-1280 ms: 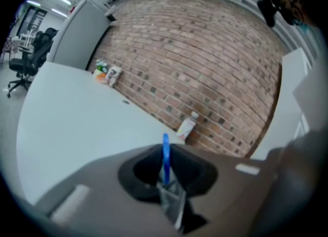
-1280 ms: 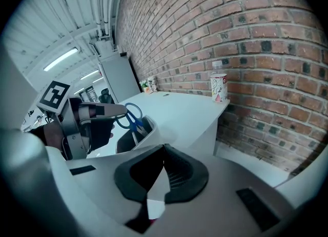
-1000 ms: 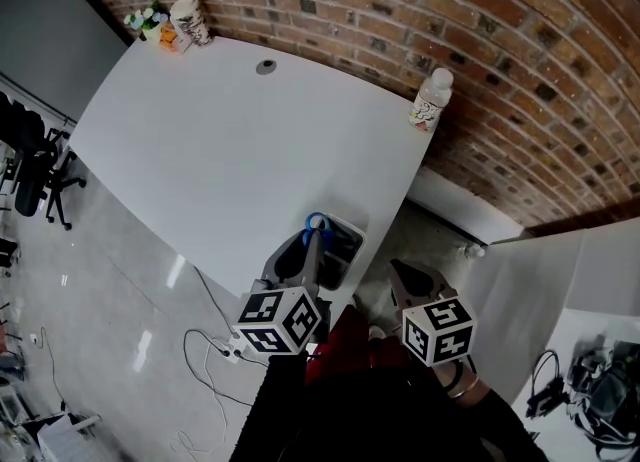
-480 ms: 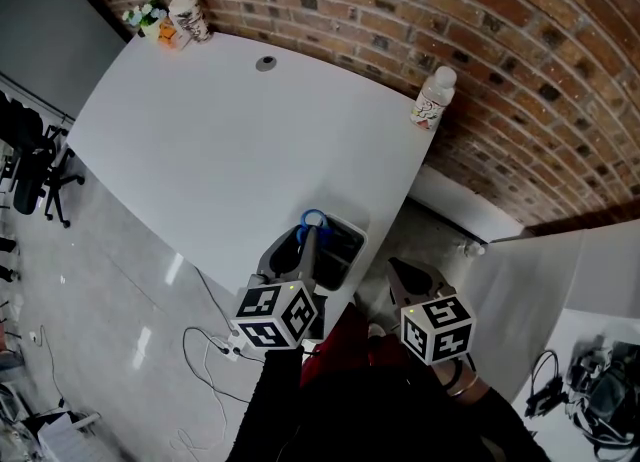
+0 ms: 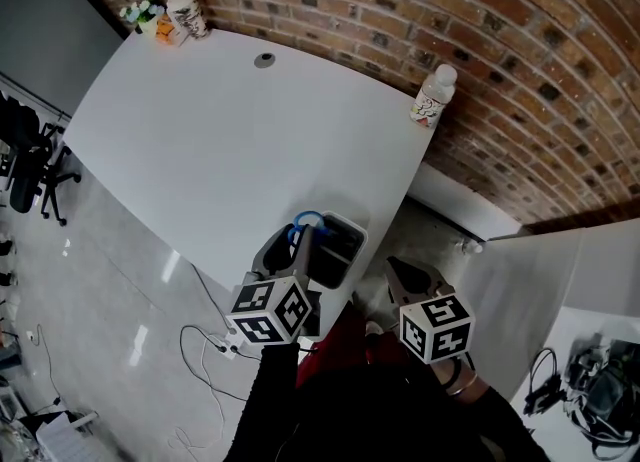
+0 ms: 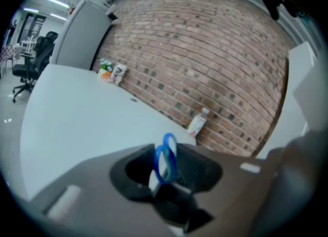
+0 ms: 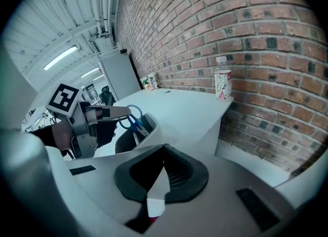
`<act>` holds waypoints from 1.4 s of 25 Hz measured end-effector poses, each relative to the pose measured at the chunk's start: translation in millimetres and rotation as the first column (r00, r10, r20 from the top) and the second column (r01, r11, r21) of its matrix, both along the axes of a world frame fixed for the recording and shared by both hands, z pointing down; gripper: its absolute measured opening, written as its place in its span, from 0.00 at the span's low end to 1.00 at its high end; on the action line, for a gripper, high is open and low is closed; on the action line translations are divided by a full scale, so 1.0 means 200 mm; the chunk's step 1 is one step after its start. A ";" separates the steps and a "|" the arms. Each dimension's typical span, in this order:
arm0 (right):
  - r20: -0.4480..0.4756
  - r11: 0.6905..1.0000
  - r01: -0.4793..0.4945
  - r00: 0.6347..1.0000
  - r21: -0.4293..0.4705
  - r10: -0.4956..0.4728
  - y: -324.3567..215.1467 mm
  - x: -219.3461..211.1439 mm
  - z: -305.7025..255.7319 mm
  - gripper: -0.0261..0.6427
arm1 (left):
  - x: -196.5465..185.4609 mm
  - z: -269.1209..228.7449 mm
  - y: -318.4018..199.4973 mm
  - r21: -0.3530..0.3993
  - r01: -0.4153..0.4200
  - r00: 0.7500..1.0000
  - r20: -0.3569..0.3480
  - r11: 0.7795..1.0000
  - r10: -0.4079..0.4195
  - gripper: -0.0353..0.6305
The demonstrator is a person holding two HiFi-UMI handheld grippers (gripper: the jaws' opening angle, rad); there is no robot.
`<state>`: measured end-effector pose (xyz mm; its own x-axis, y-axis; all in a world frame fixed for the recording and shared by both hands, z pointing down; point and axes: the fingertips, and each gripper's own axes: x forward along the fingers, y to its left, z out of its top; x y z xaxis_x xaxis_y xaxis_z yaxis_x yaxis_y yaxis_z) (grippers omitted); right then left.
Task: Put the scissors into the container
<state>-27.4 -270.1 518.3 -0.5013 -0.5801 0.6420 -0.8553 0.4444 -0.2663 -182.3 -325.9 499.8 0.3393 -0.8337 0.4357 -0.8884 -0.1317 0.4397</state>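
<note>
Now our left gripper (image 5: pixel 303 247) is opening its jaws with the scissors (image 6: pixel 166 160) between them, standing upright, blue rings up and blades down in the container (image 5: pixel 350 222) at the bench (image 5: pixel 250 140) edge, while our right gripper (image 5: pixel 400 275) sits closed and empty farther off.

Nothing legible; the bottle (image 5: pixel 432 96) on the table's (image 5: pixel 230 140) wall edge bears a blurred label; packets (image 5: pixel 185 12) at its far corner likewise; the left gripper (image 5: pixel 300 242) and right gripper (image 5: pixel 395 268) cubes show only square markers.
</note>
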 end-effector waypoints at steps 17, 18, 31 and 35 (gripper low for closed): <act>0.007 0.999 0.051 0.999 0.002 -0.051 0.10 -0.07 0.00 0.05 | -0.09 0.03 0.18 -0.015 0.048 0.999 -0.003 0.999 -0.048 0.27; 0.008 0.999 0.053 0.999 0.005 -0.053 0.10 -0.07 0.00 0.05 | -0.09 0.03 0.19 -0.015 0.051 0.999 0.001 0.999 -0.051 0.27; 0.028 0.996 0.046 0.998 0.076 -0.048 0.15 -0.04 -0.09 0.05 | -0.10 0.01 0.37 -0.010 0.061 0.993 0.105 0.998 -0.060 0.13; 0.035 0.993 0.041 0.998 0.109 -0.045 0.18 -0.03 -0.13 0.05 | -0.10 -0.02 0.43 0.004 0.062 0.990 0.125 0.998 -0.062 0.07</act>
